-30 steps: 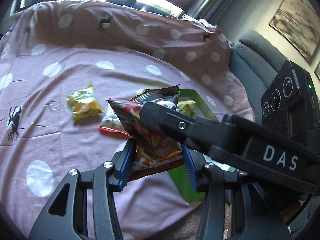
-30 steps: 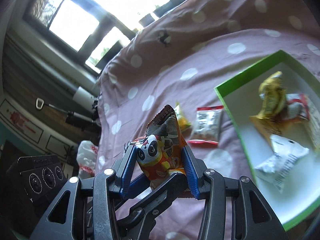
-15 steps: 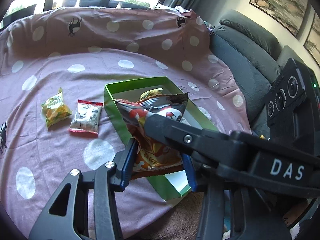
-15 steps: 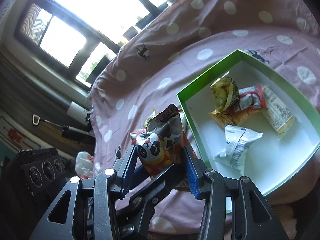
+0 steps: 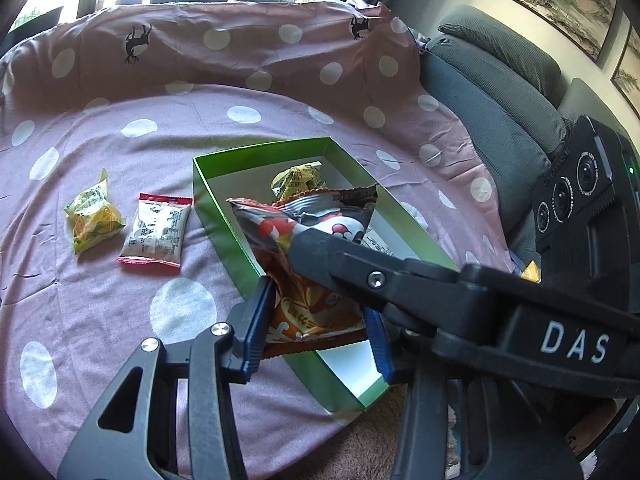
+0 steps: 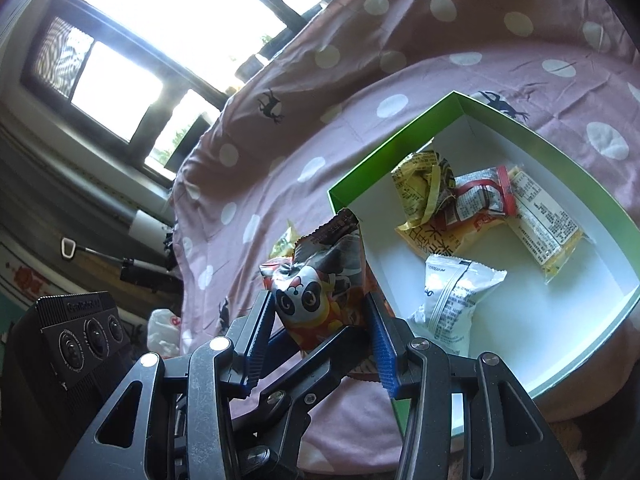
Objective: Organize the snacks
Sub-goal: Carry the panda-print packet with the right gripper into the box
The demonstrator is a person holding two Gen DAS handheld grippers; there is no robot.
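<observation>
An orange panda snack bag (image 5: 308, 264) is held up over the green box (image 5: 224, 224). My left gripper (image 5: 316, 328) and my right gripper (image 6: 320, 332) are both shut on this bag (image 6: 320, 280), from opposite sides. The right gripper's arm crosses the left wrist view. The green box (image 6: 400, 148) has a white inside and holds several snack packs, among them a white one (image 6: 452, 300) and a yellow one (image 6: 420, 184). A yellow-green pack (image 5: 92, 216) and a white pack with red ends (image 5: 156, 232) lie on the cloth left of the box.
A pink polka-dot cloth (image 5: 160, 128) covers the round table. A grey sofa (image 5: 500, 92) stands at the right. Windows (image 6: 160, 12) are behind the table. The table's front edge is close below the box.
Both grippers carried the panda bag to the right, from above the loose packs on the cloth to above the green box. The box now fills more of both views.
</observation>
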